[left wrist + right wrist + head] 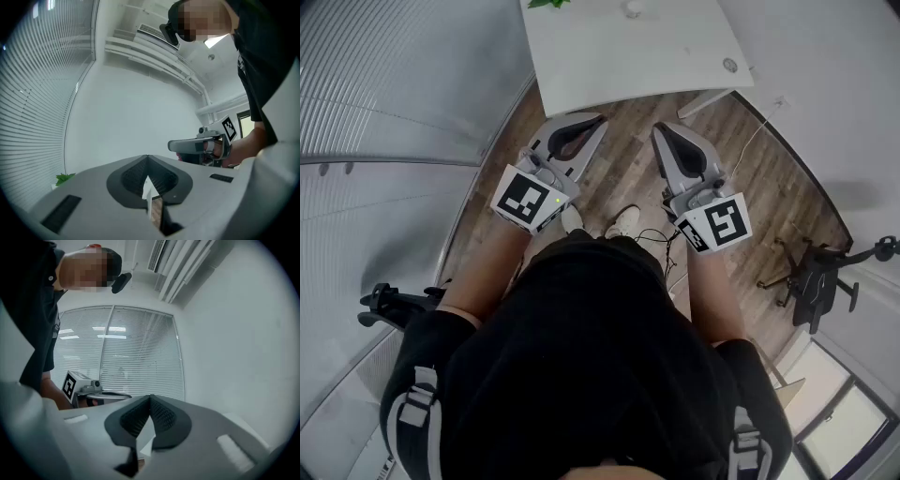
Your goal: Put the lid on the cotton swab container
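Cotton swab container: not surely made out in any view. A small pale round thing (633, 9) sits on the white table (609, 66) near its far edge, at the top of the head view. It is too small to say whether it is the container, its lid, or neither. A green plant (548, 4) shows just left of it at the frame edge.

Left gripper (596, 119): held level over the wooden floor (623, 183), tip near the table's front edge but short of it. Jaws together, nothing between the pads.

Right gripper (661, 129): held level beside the left one, the two apart and roughly parallel, also short of the table. Jaws together, nothing clamped.

Each gripper view catches the other gripper off to the side, with a hand around its grip and the marker cube on top.

Person stands in dark clothing, light shoes (622, 221) below the grippers. Window blinds (384, 84) run along the left. An office chair (814, 281) stands at the right, well apart from the table.
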A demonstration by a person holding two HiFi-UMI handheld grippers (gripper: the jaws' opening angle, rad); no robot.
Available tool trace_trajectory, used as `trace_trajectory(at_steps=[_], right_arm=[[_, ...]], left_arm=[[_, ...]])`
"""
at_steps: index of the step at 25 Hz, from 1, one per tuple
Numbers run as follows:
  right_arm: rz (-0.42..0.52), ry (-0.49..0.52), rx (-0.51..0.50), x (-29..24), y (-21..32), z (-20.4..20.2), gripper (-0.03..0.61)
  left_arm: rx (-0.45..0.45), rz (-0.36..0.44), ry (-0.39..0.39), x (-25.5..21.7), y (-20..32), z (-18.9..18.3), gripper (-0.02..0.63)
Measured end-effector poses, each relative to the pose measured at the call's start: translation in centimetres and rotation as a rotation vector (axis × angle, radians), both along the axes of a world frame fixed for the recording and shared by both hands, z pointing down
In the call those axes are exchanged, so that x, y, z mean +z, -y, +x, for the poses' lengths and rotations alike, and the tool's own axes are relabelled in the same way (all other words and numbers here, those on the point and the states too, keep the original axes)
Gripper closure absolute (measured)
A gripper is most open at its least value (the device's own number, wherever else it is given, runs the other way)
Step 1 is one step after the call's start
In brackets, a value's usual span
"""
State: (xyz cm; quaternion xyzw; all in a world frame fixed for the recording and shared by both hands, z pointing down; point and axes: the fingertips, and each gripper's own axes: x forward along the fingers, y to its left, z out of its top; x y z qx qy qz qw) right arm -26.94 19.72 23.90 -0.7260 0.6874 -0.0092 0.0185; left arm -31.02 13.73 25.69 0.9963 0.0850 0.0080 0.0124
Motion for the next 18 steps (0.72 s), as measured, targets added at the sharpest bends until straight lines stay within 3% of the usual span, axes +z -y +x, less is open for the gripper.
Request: trace_trajectory(at_steps=[18], right_arm=[[-0.008, 0.035, -0.040, 1.1, -3.9, -0.4, 0.568]], left_arm=[[-0.060, -0.009, 0.029, 0.7, -3.2, -1.6, 0.604]])
